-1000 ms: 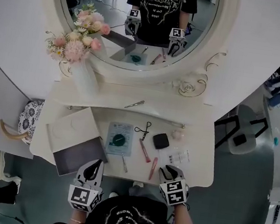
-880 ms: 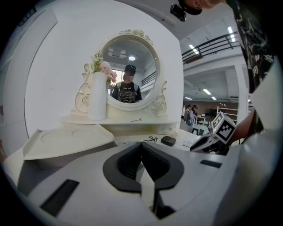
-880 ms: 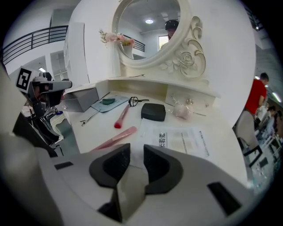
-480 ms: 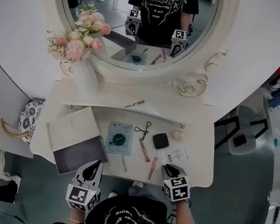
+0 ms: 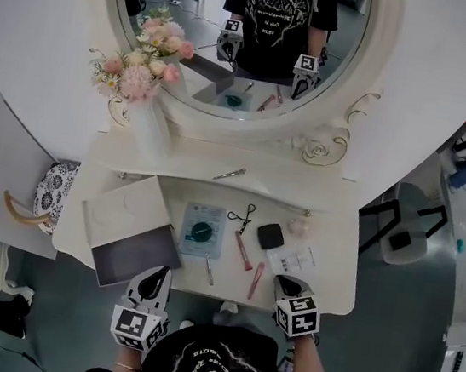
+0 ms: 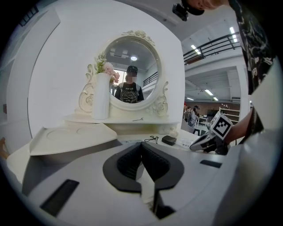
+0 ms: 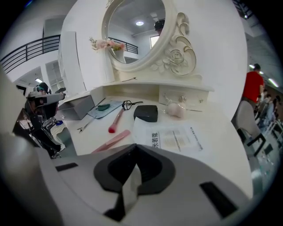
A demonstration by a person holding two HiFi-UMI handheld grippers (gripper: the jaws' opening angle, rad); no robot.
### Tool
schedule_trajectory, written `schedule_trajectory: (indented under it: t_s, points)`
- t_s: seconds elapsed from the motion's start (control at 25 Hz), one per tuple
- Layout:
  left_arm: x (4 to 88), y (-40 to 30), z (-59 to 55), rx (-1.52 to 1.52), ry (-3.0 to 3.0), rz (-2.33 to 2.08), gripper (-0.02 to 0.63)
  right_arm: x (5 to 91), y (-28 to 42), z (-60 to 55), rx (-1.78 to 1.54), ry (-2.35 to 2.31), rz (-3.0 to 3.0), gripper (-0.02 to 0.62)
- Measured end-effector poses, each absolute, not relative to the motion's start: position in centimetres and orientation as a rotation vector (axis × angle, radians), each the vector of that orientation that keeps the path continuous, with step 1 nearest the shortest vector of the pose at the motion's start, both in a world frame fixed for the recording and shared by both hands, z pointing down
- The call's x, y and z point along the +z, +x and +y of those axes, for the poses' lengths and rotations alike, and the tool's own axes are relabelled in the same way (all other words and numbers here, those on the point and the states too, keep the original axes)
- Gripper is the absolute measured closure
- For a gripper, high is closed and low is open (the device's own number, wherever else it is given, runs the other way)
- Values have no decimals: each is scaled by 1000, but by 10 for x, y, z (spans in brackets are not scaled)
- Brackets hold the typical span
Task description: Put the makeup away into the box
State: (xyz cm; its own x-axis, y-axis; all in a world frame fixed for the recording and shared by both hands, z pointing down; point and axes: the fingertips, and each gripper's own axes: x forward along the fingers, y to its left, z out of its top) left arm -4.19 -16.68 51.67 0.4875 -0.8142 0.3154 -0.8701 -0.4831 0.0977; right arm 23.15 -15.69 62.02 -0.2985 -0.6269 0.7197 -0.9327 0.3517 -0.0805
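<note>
The box [image 5: 133,253] lies open at the table's front left, grey inside, with its white lid [image 5: 124,206] raised behind it. Loose makeup lies mid-table: a blue packet [image 5: 201,230], an eyelash curler [image 5: 241,216], a black compact [image 5: 270,235], a pink sponge [image 5: 298,227], two pink tubes [image 5: 243,251] [image 5: 255,280] and tweezers [image 5: 209,270]. My left gripper [image 5: 154,275] is shut and empty at the front edge, beside the box. My right gripper [image 5: 282,280] hovers at the front right over a clear printed packet [image 7: 177,137]; its jaws have just been closing, with nothing between them.
A white vase of pink flowers [image 5: 144,117] and a hair clip [image 5: 229,173] stand on the raised shelf under the round mirror [image 5: 237,35]. A patterned bag [image 5: 49,194] hangs left of the table. A chair [image 5: 399,230] sits to the right.
The right gripper's jaws have closed from wide apart to shut, staying near the front right edge. The left gripper has not moved. The head view has shifted slightly.
</note>
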Motion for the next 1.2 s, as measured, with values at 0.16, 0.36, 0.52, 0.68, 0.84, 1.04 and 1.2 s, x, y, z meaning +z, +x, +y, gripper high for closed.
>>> schedule_trajectory:
  t_s: [0.16, 0.36, 0.52, 0.68, 0.84, 1.04, 1.2]
  points:
    - [516, -48, -164, 306, 2460, -1462, 589, 612, 236, -160, 600, 1383, -2013, 586]
    - [516, -52, -160, 312, 2460, -1468, 589, 589, 241, -163, 461, 1436, -1995, 586]
    - [515, -57, -157, 294, 2458, -1469, 589, 568, 241, -167, 371, 1465, -1986, 586]
    - [515, -63, -153, 281, 2456, -1471, 589, 551, 238, -169, 330, 1497, -1999, 586]
    - [516, -69, -148, 279, 2451, -1470, 589, 539, 233, -166, 297, 1527, -2006, 586]
    - [512, -79, -143, 279, 2452, -1474, 589, 518, 225, -161, 240, 1563, -2026, 586]
    - [511, -85, -139, 272, 2456, -1477, 589, 504, 215, -160, 179, 1561, -2028, 586]
